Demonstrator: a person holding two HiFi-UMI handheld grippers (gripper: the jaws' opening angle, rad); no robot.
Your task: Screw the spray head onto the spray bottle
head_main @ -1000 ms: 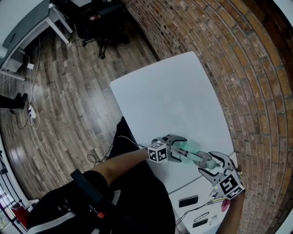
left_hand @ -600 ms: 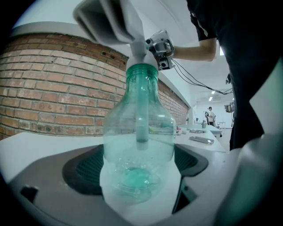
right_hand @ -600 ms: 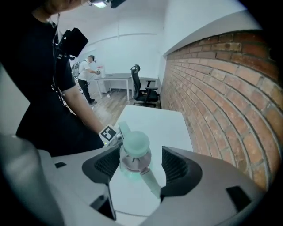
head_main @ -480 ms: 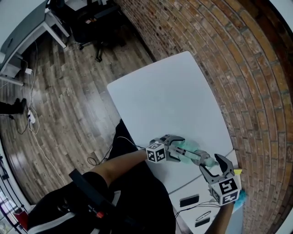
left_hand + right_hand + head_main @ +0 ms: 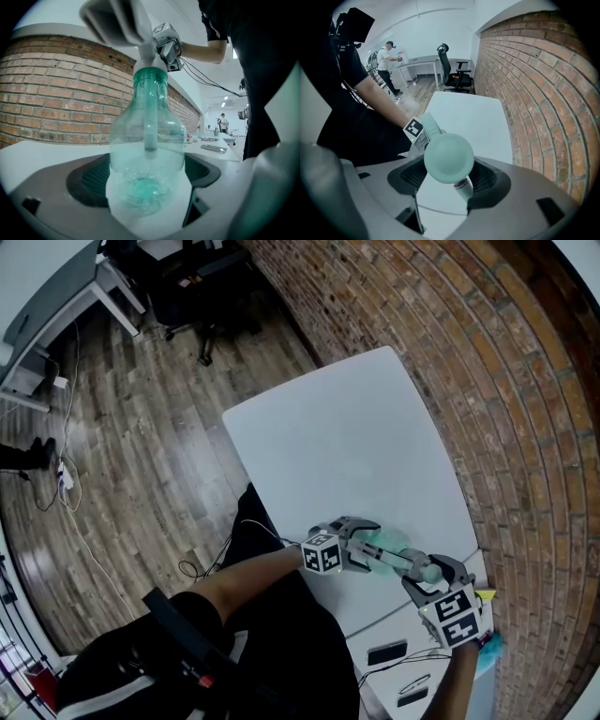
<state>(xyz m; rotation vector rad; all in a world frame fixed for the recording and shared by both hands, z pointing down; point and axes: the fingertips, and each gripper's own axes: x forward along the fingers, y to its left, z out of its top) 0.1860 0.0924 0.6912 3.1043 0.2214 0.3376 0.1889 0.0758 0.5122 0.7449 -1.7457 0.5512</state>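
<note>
Now that my right claw [image 5: 433, 573] is back on the spray head [image 5: 449, 157], I can give it another turn. Half a second ago this claw was pulled back from the head with its two jaws wide apart. It has come in again, and the jaws press on both sides of the round green top. My right claw's marker cube [image 5: 457, 617] also faces a new way, so I have turned my wrist for a fresh grab.

My left claw [image 5: 367, 549] has not moved. It stays clamped on the fat part of the spray bottle [image 5: 147, 140] and holds it still. The bottle lies on its side over the near right corner of the tabletop [image 5: 337, 446], close to the near edge. I cannot tell if it rests on the top or hangs just above it. Its neck points away from my left claw, toward my right one.

The head already sits on the neck. Its green ring is on the bottle mouth, and the thin tube [image 5: 150, 122] hangs down inside the clear green bottle. So I think the head is partly screwed on. I cannot see how tight it is.

Next I should twist the head while my left claw keeps the bottle from spinning. If the bottle slips, the turn does nothing.
</note>
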